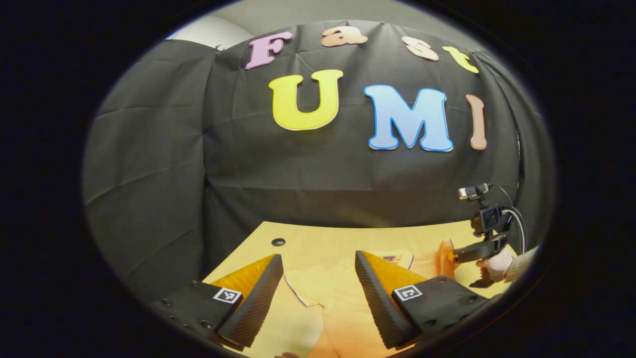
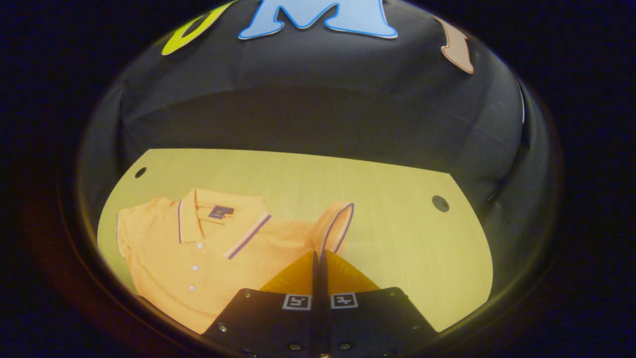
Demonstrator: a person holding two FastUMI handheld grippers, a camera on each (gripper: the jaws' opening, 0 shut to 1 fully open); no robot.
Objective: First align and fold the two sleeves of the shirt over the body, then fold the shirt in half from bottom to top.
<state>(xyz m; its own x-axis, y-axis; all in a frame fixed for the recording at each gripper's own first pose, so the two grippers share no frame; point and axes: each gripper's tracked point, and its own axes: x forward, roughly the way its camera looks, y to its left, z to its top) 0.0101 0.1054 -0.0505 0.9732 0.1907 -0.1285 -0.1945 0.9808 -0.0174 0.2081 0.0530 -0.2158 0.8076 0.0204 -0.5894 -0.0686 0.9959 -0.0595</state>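
Fingers of the right gripper [image 2: 318, 258] pinch the striped-cuff sleeve [image 2: 336, 224] of the orange polo shirt [image 2: 208, 258] lying on the yellow wooden table [image 2: 397, 219], seemingly to fold it inward, while the left gripper [image 1: 318, 283] hovers open above the body.

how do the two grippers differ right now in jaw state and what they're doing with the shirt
The left gripper has its jaws spread wide, with nothing between them; the right gripper has its jaws shut together. The left gripper hovers over the shirt near its left sleeve without gripping it; the right gripper is closed at the edge of the right sleeve, which stands lifted off the table. Both are over the same orange polo shirt.
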